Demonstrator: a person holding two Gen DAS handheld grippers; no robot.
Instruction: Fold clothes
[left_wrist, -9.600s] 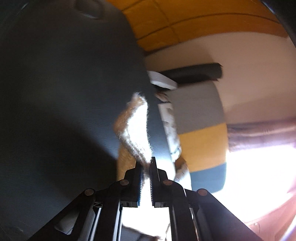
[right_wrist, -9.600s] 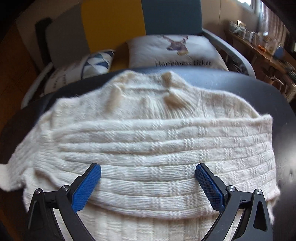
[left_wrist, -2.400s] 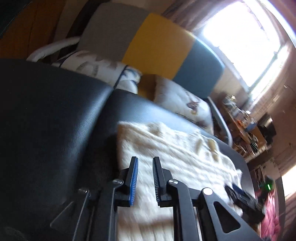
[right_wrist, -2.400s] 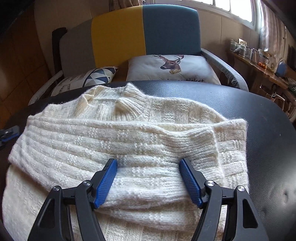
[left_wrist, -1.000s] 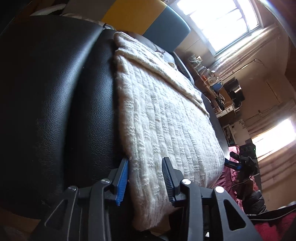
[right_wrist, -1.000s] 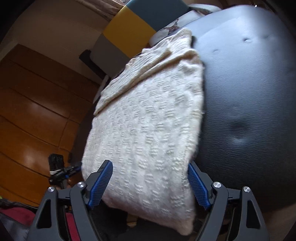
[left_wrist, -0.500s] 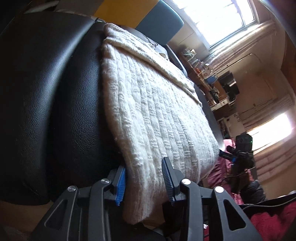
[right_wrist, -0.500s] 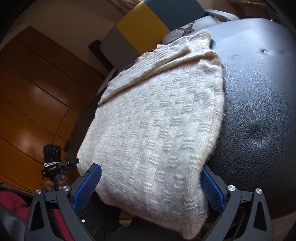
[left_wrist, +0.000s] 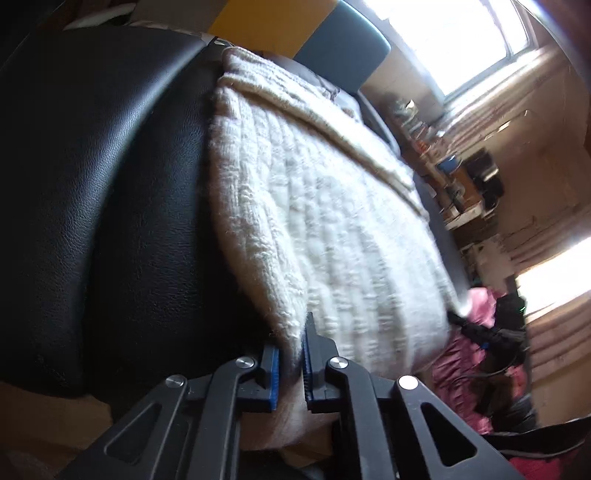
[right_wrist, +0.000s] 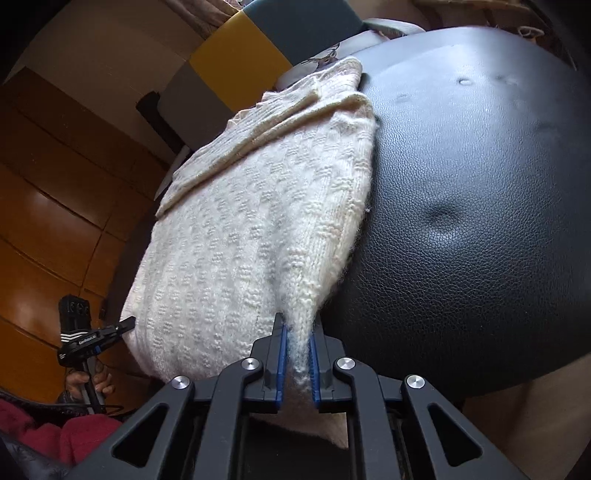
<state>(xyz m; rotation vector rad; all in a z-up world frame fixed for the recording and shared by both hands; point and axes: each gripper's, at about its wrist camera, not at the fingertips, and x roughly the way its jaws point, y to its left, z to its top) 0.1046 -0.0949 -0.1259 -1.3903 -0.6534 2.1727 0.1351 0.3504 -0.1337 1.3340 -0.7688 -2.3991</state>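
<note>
Left gripper (left_wrist: 290, 354), bottom centre of its frame, pinches the sweater's (left_wrist: 325, 206) near corner. Right gripper (right_wrist: 296, 354), also bottom centre, clamps the other near corner. Between them the cream sweater lies on a black cushion (right_wrist: 480, 206), reaching toward the upper frame.

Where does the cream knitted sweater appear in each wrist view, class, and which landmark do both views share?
Left wrist view: sweater runs diagonally through the centre, hem pinched in the left claw.
Right wrist view: sweater centre-left, hem pinched in the right claw.
Shared landmark: yellow-and-blue chair back.
</note>
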